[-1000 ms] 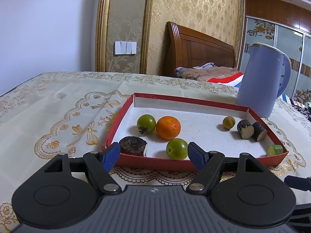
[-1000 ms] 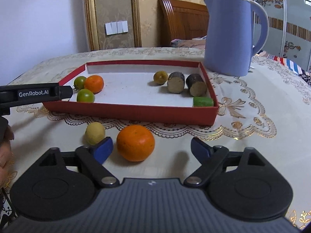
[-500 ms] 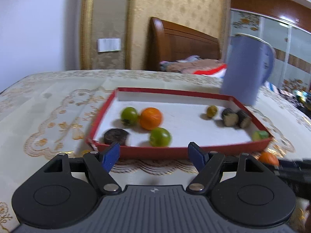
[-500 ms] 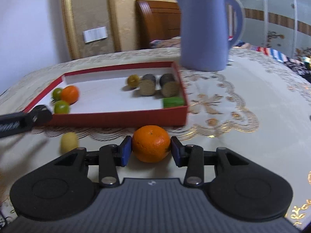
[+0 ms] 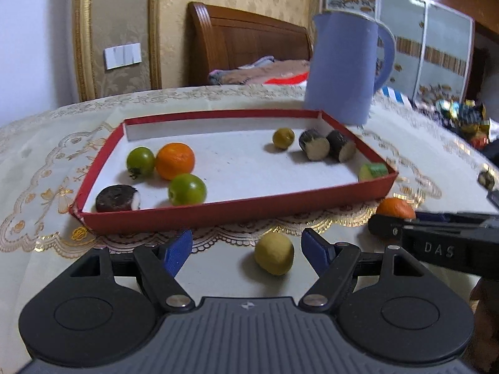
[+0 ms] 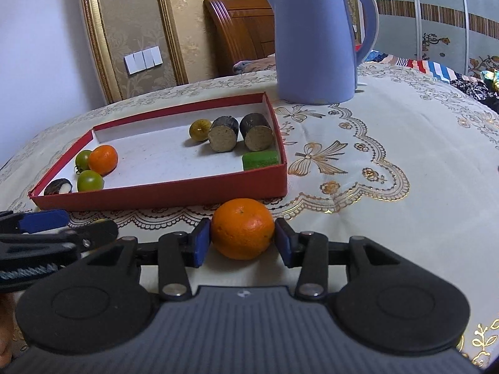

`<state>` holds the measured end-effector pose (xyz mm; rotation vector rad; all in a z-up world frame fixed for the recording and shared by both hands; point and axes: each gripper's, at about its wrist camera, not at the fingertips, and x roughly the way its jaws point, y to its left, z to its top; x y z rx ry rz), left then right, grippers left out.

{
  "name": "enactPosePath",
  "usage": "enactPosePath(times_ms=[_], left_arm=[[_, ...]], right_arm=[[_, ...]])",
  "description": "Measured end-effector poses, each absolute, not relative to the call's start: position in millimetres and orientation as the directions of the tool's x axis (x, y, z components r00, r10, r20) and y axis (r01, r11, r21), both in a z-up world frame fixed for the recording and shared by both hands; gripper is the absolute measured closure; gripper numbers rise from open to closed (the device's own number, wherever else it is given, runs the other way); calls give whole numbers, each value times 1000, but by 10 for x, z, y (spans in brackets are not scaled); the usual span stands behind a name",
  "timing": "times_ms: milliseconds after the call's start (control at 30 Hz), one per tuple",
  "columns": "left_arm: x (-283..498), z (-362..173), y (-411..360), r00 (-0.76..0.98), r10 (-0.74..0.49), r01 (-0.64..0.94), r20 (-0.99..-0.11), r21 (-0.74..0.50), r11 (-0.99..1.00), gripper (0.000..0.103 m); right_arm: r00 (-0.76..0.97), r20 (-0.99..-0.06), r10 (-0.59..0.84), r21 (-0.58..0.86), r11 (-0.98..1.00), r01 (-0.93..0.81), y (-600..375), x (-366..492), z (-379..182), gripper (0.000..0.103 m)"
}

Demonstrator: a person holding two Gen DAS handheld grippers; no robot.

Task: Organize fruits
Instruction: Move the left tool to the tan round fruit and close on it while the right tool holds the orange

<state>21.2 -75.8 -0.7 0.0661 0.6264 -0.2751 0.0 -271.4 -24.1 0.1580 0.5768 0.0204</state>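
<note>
A red tray (image 5: pixel 237 210) (image 6: pixel 162 191) on the table holds two green tomatoes, an orange (image 5: pixel 175 160), a small yellow-green fruit, dark cane pieces and a green piece. My right gripper (image 6: pixel 243 241) is shut on a loose orange (image 6: pixel 243 227) just in front of the tray's near right corner; the orange also shows in the left wrist view (image 5: pixel 395 208). My left gripper (image 5: pixel 246 249) is open, and a yellow fruit (image 5: pixel 274 257) lies on the cloth between its fingers, closer to the right one.
A blue kettle (image 6: pixel 315 40) (image 5: pixel 343 68) stands behind the tray's far right corner. The cream embroidered tablecloth (image 6: pixel 389 143) covers the table. A small dark piece (image 5: pixel 486 180) lies at the far right. The right gripper's arm (image 5: pixel 443 243) reaches in beside my left gripper.
My right gripper moved forward and closed on the loose orange. My left gripper swung right and back from the tray, so the yellow fruit now lies between its open fingers.
</note>
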Motion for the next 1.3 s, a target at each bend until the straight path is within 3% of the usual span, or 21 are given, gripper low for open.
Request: enactPosePath(times_ms=[100, 667, 767, 933, 1300], left_arm=[[305, -75, -789, 736, -224, 278, -638, -16, 960, 26], [343, -95, -595, 780, -115, 142, -616, -5, 990, 28], [326, -91, -618, 782, -117, 152, -613, 7, 988, 39], [325, -75, -581, 787, -97, 126, -610, 4, 992, 51], [339, -71, -539, 788, -82, 103, -610, -1, 995, 55]], right_arm=[[837, -543, 65, 147, 989, 18, -2703, -3, -244, 58], [826, -563, 26, 57, 998, 8, -2559, 63, -235, 50], [827, -562, 15, 34, 999, 5, -2530, 81, -232, 62], [827, -562, 2, 6, 1000, 2, -2489, 94, -232, 62], [828, -561, 3, -34, 999, -27, -2345, 173, -219, 62]])
